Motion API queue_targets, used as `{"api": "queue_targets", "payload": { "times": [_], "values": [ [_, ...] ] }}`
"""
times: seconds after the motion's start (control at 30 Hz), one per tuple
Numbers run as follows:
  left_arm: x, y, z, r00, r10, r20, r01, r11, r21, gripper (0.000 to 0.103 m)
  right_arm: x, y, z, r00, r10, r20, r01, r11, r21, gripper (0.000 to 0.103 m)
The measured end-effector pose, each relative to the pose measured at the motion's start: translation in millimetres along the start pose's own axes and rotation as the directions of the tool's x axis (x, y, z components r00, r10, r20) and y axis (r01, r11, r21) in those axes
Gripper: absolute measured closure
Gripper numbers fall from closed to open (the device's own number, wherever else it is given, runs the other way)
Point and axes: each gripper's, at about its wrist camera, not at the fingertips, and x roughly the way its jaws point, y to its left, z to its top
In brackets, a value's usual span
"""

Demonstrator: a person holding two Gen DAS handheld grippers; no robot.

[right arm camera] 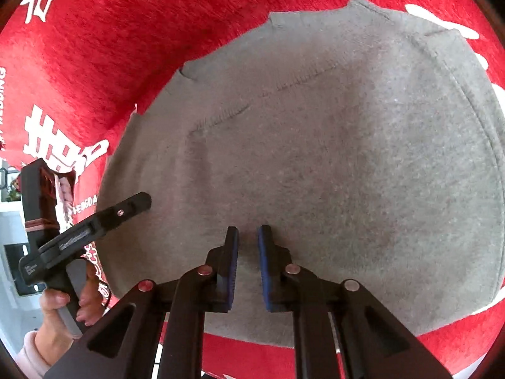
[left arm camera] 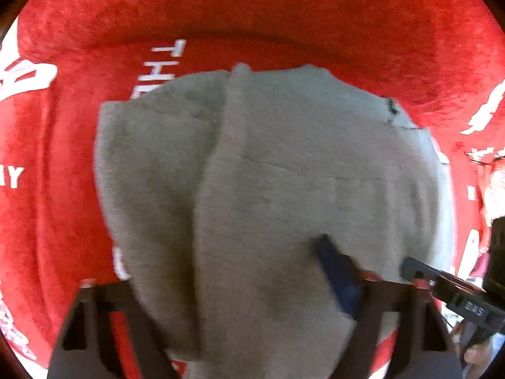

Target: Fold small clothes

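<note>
Right tool, jaws slightly apart and holding nothing, hovers over grey garment; left tool, at 9 o'clock, spread wide, could drag the fold loose.

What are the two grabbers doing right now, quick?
Left gripper: open wide, grey garment between its fingers.
Right gripper: nearly closed, small gap, holding nothing.

Both of your cameras look down from very close. Each sees the same gray cloth on the red cover. Your right camera also catches your left tongs at its left edge.
</note>
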Motion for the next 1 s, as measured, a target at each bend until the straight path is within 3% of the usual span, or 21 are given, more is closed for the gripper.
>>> {"api": "queue_targets", "payload": {
  "times": [0.03,0.1,0.17,0.3,0.43,0.7,0.87,1.0],
  "values": [
    [-1.3,0.9,0.7,1.000,-0.011,0.009,0.011,1.000,-0.009,0.045,-2.0,-0.3,-0.6,1.000,0.005,0.000,-0.005,1.000,-0.003,0.090],
    [-6.2,2.7,3.5,0.999,-0.031,0.037,0.032,0.999,-0.014,0.073,-2.0,-2.8,-1.9,1.000,0.021,-0.002,-0.021,1.000,-0.005,0.090],
    [-10.3,4.4,6.1,0.998,-0.045,0.041,0.046,0.999,-0.016,0.084,-2.5,-7.7,-2.7,0.999,0.039,-0.005,-0.039,0.999,-0.003,0.090],
    [-26.9,12.8,11.6,0.987,-0.152,0.060,0.156,0.985,-0.078,0.087,-8.9,-18.0,-3.3,0.996,0.090,-0.012,-0.090,0.996,0.010,0.090],
    [-57.0,-8.8,15.9,0.960,-0.254,0.115,0.261,0.964,-0.054,0.087,-22.6,-31.2,-6.3,0.988,0.152,-0.011,-0.152,0.988,0.024,0.088],
    [-93.4,-134.2,42.9,0.915,-0.377,0.147,0.364,0.925,0.106,0.087,-79.1,-88.2,-11.1,0.964,0.252,0.083,-0.260,0.959,0.114,0.087],
    [-64.8,-231.1,43.2,0.942,-0.319,0.107,0.282,0.923,0.263,0.087,-100.3,-132.0,-11.6,0.955,0.259,0.143,-0.282,0.942,0.180,0.086],
    [-13.7,-291.1,31.9,0.972,-0.230,0.040,0.202,0.914,0.351,0.087,-97.4,-162.8,-12.8,0.944,0.286,0.164,-0.320,0.913,0.253,0.084]
  ]
}}
